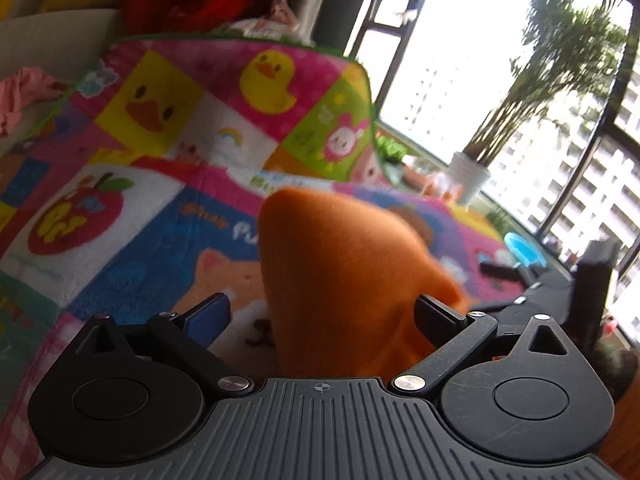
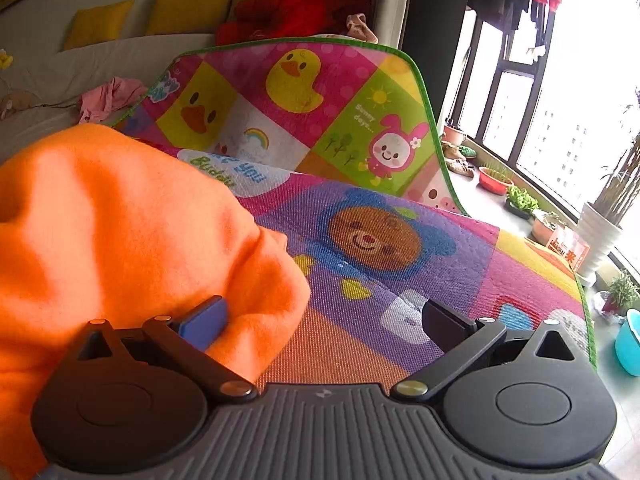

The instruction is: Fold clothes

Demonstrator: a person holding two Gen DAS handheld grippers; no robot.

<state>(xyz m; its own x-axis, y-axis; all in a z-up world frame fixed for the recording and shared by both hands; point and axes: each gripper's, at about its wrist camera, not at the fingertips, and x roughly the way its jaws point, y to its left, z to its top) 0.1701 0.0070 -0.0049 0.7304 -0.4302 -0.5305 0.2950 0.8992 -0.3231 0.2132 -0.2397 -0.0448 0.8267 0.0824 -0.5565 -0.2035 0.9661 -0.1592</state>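
Observation:
An orange fleece garment (image 1: 340, 264) rises in a peak between the wide-apart fingers of my left gripper (image 1: 324, 316), which is open; the cloth touches the right finger (image 1: 438, 314) and is blurred. In the right wrist view the same orange garment (image 2: 120, 232) bulks up at the left, draped around the blue-padded left finger (image 2: 204, 322). My right gripper (image 2: 324, 320) is open, with the cloth's edge and bare mat between its fingers. Both hover over a colourful cartoon play mat (image 2: 400, 280).
The mat's far half (image 2: 320, 100) stands folded up against a grey sofa (image 2: 60, 68) with yellow cushions, red clothing and a pink garment (image 2: 108, 98). Windows, potted plants (image 2: 600, 224) and a blue basin (image 2: 628, 344) line the right side. A black device (image 1: 592, 280) sits at the right.

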